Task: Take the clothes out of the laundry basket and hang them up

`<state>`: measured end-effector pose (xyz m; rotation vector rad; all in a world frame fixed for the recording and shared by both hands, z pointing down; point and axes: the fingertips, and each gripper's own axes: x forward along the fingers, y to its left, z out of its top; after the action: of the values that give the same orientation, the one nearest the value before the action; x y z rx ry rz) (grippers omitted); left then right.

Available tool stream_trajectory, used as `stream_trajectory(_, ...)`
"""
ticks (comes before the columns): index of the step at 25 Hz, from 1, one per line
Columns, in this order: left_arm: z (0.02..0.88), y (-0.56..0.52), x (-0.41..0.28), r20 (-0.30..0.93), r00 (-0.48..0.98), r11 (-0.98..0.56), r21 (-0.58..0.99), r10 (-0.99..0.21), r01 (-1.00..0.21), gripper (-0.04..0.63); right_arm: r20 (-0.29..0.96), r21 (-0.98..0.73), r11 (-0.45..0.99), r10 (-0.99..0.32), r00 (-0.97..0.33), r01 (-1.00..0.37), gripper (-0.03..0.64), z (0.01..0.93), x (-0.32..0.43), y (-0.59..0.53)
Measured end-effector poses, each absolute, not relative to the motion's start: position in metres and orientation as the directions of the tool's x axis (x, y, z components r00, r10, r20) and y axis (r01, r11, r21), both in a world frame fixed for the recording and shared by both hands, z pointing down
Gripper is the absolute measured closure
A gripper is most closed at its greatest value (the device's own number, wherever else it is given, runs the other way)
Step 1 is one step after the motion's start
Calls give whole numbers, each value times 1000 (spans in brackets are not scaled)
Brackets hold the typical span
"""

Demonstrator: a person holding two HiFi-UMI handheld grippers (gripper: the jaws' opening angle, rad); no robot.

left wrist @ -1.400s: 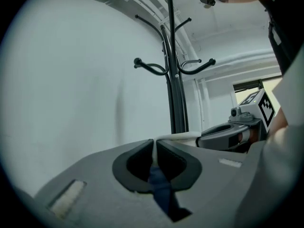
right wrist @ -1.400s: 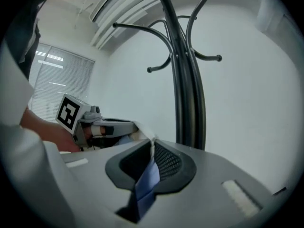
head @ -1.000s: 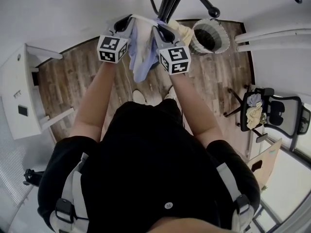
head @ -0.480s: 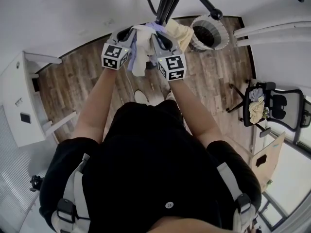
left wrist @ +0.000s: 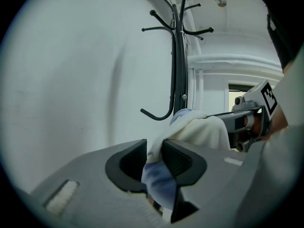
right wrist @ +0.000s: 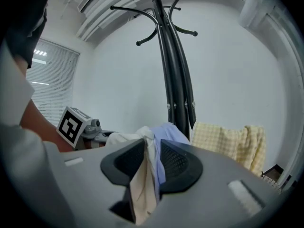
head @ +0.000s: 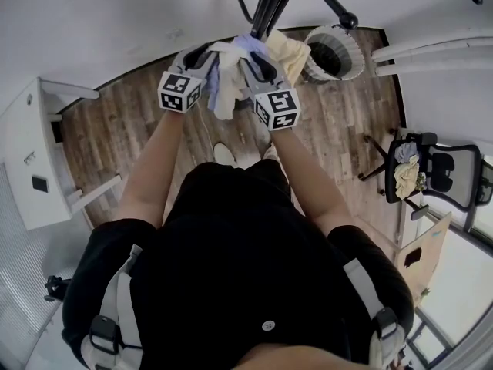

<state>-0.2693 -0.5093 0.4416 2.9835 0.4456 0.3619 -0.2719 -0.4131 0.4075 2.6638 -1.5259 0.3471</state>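
Coat rack [head: 269, 2] stands dead ahead of the person, dark pole with curled hooks, on wood floor [head: 115, 122]. Laundry basket [head: 354, 60] sits on the floor to the right of the pole, well apart from both hands. I can't tell what is left inside. Yellow checked cloth [right wrist: 228, 139] already hangs on the rack's right side.

Garment [head: 225, 91], cream with a lavender-blue layer, is strung between the two hands. Its long axis runs across from one gripper to the other, and its middle humps up against the pole. A lower hook [left wrist: 156, 115] curls out just above and to the left of that hump in the left gripper view. Whether the cloth actually sits over a hook can't be told.

Left gripper [left wrist: 154, 146]: jaws have just been opening. A bunched fold fills the narrow gap and touches both pads, so it's a slack pinch on the garment.

Right gripper [right wrist: 152, 146]: jaws also just opening. Cream and blue layers hang down through the gap against both pads, so it's the same loose grasp.

Key relation: the garment lies straight ahead of both jaws, with the pole just beyond it. In the head view the right gripper is nearer the pole and the left is further out. Judgement: this is the release stage of hanging. The risk is a slide off if the hump isn't caught on anything.
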Motion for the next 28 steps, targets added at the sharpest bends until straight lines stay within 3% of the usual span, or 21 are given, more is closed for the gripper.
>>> stream_trajectory(13, 438, -525, -331, 267, 943, -975, 146, 200, 166, 446, 234, -57, -425, -885, 401, -904, 468, 399, -293, -402)
stream_trajectory(18, 404, -509, -354, 230, 966, -989, 111, 122, 99, 448, 214, -42, -333, -924, 317, -942, 486, 380, -304, -382)
stream_trajectory(23, 361, -456, -375, 175, 979, -994, 47, 106, 100, 503, 191, -19, -195, -963, 188, -981, 521, 348, -321, -341)
stream_trajectory(28, 320, -391, -397, 130, 987, -994, 54, 96, 90, 598, 141, 8, -66, -988, 66, -998, 617, 304, -337, -295)
